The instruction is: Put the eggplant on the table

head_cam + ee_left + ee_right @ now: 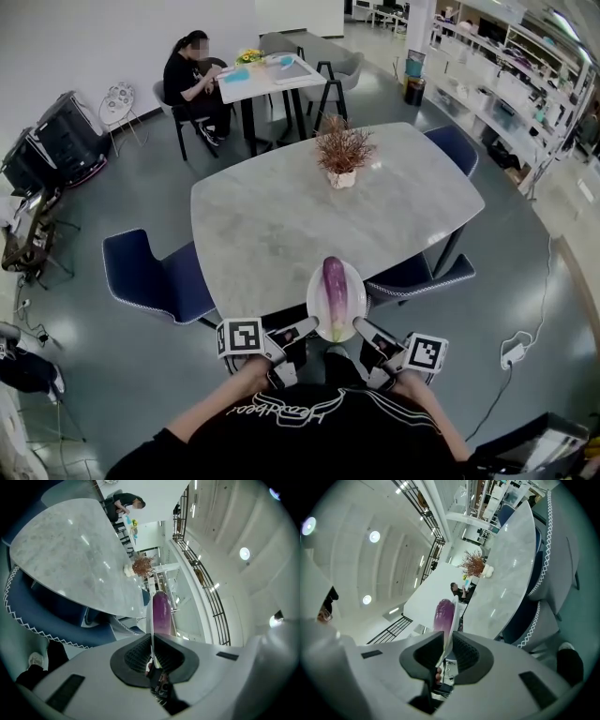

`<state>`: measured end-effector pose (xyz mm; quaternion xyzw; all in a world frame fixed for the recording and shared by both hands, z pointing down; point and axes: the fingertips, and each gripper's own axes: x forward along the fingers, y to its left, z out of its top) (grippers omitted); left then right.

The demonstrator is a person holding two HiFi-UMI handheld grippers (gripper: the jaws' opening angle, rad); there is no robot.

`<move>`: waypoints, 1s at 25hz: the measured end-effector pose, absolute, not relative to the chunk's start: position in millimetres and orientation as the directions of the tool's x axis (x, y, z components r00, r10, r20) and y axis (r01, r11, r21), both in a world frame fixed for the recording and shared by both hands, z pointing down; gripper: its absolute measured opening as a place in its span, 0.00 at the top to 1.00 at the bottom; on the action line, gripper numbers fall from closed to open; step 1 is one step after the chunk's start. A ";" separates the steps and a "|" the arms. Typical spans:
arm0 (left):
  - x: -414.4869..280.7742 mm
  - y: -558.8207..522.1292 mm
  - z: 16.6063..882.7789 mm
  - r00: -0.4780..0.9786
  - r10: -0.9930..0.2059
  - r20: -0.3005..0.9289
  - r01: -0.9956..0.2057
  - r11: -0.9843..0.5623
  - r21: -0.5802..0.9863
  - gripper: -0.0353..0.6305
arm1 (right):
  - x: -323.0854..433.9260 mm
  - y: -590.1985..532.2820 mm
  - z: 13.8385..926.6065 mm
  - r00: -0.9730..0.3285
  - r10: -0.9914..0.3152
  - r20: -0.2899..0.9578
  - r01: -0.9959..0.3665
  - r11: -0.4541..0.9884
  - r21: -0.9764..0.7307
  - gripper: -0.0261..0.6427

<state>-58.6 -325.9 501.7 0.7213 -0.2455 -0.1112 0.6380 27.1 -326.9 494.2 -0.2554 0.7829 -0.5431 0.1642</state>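
A purple eggplant point(335, 284) lies on a white oval plate point(319, 298) that hangs just above the near edge of the grey marble table point(272, 216). My left gripper point(302, 332) is shut on the plate's near left rim and my right gripper point(359, 329) on its near right rim. The left gripper view has the plate point(150, 616) edge-on, running into the closed left gripper point(151, 649), with the eggplant point(161, 611) behind the rim. The right gripper view likewise has the plate point(451, 620) clamped in the right gripper point(446, 652), with the eggplant point(443, 613) beside it.
A dried plant in a small pot point(342, 152) stands mid-table. Blue chairs sit at the left point(150, 277), near right point(419, 273) and far right point(457, 145). A person point(192, 80) sits at a second table point(267, 75) at the back. Equipment point(56, 136) lines the left wall.
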 end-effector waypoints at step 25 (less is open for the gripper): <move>-54.5 -473.6 522.0 0.789 -0.572 0.226 -0.284 -0.013 0.959 0.92 | 31.0 -482.1 517.8 -0.855 -0.506 0.111 -0.260 0.233 -0.937 0.86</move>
